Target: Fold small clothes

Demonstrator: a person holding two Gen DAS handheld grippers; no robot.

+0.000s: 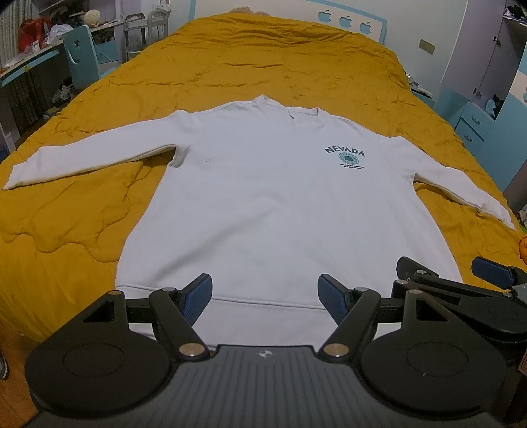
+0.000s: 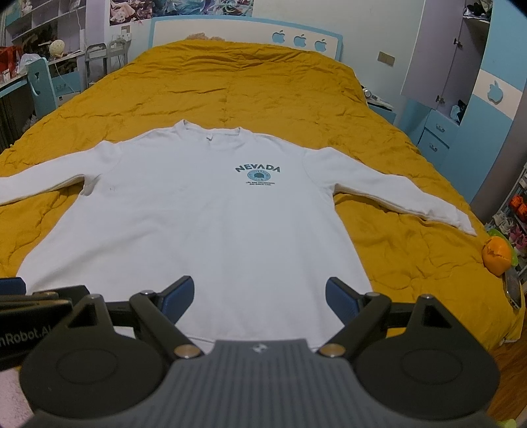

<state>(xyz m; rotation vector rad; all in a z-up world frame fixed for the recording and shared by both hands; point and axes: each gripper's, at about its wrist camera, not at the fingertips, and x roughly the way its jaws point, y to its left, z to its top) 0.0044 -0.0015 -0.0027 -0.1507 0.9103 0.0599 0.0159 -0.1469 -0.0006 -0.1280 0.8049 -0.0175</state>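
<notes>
A white long-sleeved sweatshirt [image 1: 263, 204] with a "NEVADA" print lies flat, front up, on the mustard bedspread [image 1: 263, 59], both sleeves spread out to the sides. It also shows in the right wrist view [image 2: 197, 224]. My left gripper [image 1: 265, 301] is open and empty, held above the hem near the bed's front edge. My right gripper [image 2: 260, 299] is open and empty, also above the hem, just to the right of the left one; it shows in the left wrist view [image 1: 454, 273].
The bedspread [image 2: 250, 85] covers the whole bed. An orange toy [image 2: 497, 255] sits at the bed's right edge. A blue chair [image 1: 80, 56] and desk stand to the left, blue drawers [image 2: 434, 136] and a wardrobe to the right, the headboard [image 2: 243, 31] behind.
</notes>
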